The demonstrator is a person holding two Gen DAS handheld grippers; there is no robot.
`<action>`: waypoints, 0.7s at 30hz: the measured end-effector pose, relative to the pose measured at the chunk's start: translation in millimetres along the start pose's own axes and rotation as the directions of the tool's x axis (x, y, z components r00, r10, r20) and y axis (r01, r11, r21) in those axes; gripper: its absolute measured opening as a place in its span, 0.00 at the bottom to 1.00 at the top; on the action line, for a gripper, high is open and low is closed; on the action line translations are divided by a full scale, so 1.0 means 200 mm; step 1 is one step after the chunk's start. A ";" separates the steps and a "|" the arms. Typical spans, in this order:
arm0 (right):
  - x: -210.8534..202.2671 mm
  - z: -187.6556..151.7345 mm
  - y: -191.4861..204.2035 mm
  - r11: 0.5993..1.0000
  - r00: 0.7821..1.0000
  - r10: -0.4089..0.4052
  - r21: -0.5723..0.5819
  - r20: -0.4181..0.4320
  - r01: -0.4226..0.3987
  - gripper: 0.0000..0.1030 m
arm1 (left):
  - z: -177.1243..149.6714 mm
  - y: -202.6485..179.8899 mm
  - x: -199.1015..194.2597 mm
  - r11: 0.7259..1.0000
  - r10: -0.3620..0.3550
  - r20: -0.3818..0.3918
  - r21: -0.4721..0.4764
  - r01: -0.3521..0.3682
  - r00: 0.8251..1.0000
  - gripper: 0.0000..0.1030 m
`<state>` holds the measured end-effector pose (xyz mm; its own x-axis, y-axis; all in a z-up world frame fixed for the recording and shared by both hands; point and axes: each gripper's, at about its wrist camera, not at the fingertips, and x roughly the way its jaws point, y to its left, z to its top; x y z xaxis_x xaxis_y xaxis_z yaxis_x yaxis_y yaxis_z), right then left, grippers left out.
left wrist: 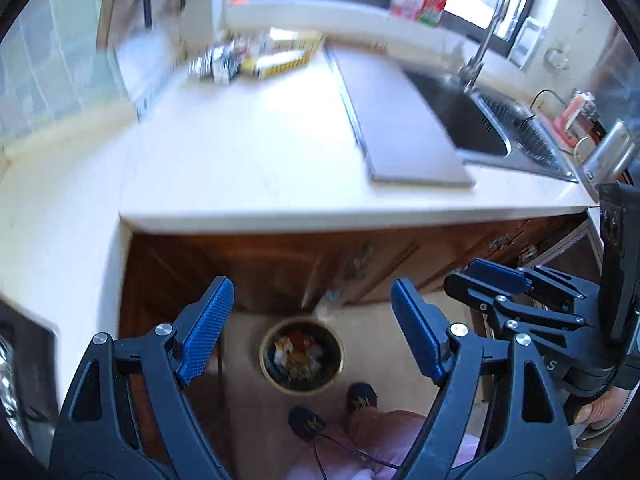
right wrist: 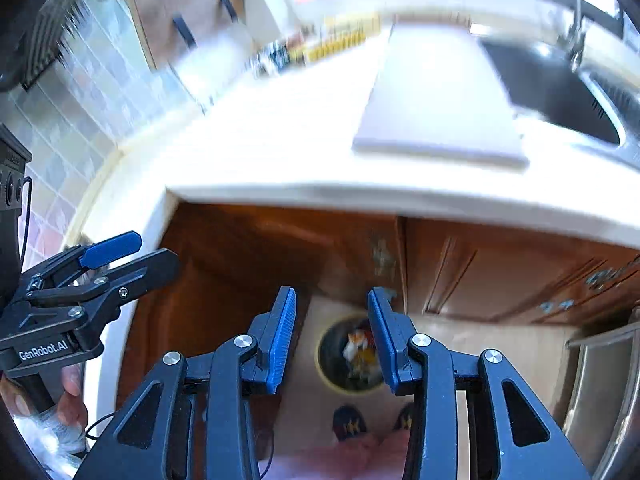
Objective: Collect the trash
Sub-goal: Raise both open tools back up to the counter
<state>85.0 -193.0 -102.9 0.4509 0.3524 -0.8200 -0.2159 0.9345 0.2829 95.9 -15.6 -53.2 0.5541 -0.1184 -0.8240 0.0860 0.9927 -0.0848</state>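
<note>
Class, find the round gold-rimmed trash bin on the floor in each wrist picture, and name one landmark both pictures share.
Left wrist view: the round gold-rimmed trash bin sits low centre, between the left gripper's blue fingers.
Right wrist view: the bin is low centre, partly hidden behind a blue finger of the right gripper.
Shared landmark: the grey cutting board on the white counter.

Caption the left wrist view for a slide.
Empty left tongs open above a filled trash bin on the floor, below the white countertop.
</note>
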 end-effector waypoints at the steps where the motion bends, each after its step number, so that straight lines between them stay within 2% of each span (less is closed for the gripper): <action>1: -0.05 0.02 0.01 1.000 1.000 -0.003 -0.003 0.027 0.003 0.39 | 0.03 -0.01 -0.05 1.000 -0.004 0.025 0.012 0.004 1.000 0.77; 6: -0.25 0.12 0.09 0.999 0.992 -0.010 -0.029 0.123 0.014 0.44 | 0.17 -0.03 -0.22 1.000 -0.015 0.114 0.025 0.012 0.993 0.77; 12: -0.43 0.25 0.14 0.999 0.981 0.022 -0.051 0.190 -0.013 0.48 | 0.33 -0.01 -0.31 0.999 0.021 0.173 0.033 -0.027 0.985 0.78; 17: -0.41 0.42 0.16 0.998 0.978 0.053 -0.039 0.204 -0.046 0.50 | 0.48 0.01 -0.32 0.997 0.059 0.203 0.039 -0.068 0.977 0.78; 21: -0.33 0.63 0.10 0.997 0.975 0.075 -0.036 0.209 -0.069 0.50 | 0.62 0.01 -0.24 0.993 0.099 0.216 0.048 -0.111 0.971 0.78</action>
<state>160.3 -191.9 18.4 0.6046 0.4238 -0.6744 -0.2774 0.9057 0.3205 171.0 -10.6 56.0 0.7257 -0.0224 -0.6876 0.0633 0.9974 0.0343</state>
